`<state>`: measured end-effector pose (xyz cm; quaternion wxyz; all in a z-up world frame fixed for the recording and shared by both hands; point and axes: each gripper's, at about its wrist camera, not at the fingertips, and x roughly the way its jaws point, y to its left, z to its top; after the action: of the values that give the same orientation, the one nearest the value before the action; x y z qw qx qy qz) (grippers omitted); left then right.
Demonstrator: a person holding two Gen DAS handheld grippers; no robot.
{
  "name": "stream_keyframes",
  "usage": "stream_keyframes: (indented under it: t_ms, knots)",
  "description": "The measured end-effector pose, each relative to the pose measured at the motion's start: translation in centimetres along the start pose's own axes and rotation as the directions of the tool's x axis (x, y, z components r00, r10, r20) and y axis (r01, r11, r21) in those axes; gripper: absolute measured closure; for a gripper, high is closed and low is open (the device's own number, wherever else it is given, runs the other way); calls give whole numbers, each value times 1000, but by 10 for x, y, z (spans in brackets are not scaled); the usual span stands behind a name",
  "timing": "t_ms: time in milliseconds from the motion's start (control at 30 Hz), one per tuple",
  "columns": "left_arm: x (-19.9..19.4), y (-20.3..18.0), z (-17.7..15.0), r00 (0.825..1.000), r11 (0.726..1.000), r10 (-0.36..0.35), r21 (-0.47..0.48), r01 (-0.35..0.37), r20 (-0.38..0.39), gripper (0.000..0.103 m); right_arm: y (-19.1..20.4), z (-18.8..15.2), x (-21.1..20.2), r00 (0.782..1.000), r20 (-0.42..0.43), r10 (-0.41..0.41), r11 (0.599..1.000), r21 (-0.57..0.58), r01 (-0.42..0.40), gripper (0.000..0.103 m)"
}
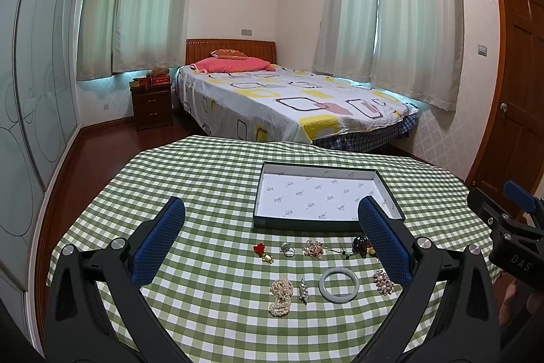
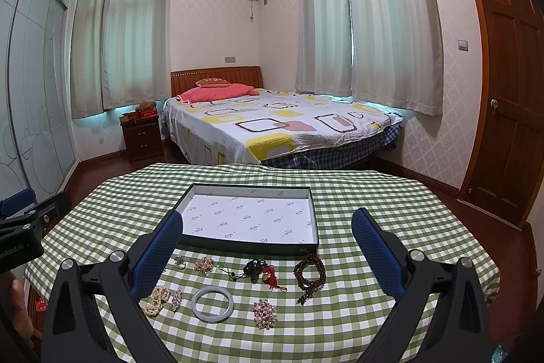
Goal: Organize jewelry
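A shallow dark box (image 1: 387, 193) (image 2: 314, 213) with a white printed lining lies open on the green checked tablecloth. In front of it sit several jewelry pieces: a pearl strand (image 1: 281, 292) (image 2: 156, 300), a pale jade bangle (image 1: 339, 285) (image 2: 213, 305), a pearl brooch (image 1: 383, 282) (image 2: 264, 313), a silver ring (image 1: 288, 249) (image 2: 180, 262), a red rose pin (image 1: 260, 249), a crystal clip (image 1: 303, 291) (image 2: 176, 300) and brown prayer beads (image 2: 310, 271). My left gripper (image 1: 270, 216) and right gripper (image 2: 267, 227) both hover open above the row, holding nothing.
The table's far edge (image 1: 272, 143) faces a bed (image 1: 289, 101) with a patterned sheet. A wooden door (image 2: 503, 97) stands at the right, a glass wardrobe (image 1: 30, 97) at the left. The other gripper shows at each view's side.
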<state>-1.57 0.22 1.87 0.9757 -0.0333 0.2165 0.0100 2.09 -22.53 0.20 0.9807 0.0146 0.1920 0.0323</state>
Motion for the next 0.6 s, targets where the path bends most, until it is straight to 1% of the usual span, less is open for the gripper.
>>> stream_keyframes:
  t_ms: [167,233,600]
  knots:
    - [1,2,1,1000,1000,1,-5,-1,-4,4,0,-1,0,1000,1,0,1000,0,0,6]
    - [1,1,-4,1000,1000,3,-6,-3,-2,4,0,-1,0,1000,1,0,1000,0,0,6]
    - [3,0,-8,1000,1000,6,-8,-6,-10,4,1,-3,2,1000,0,1,1000,0,-1,6]
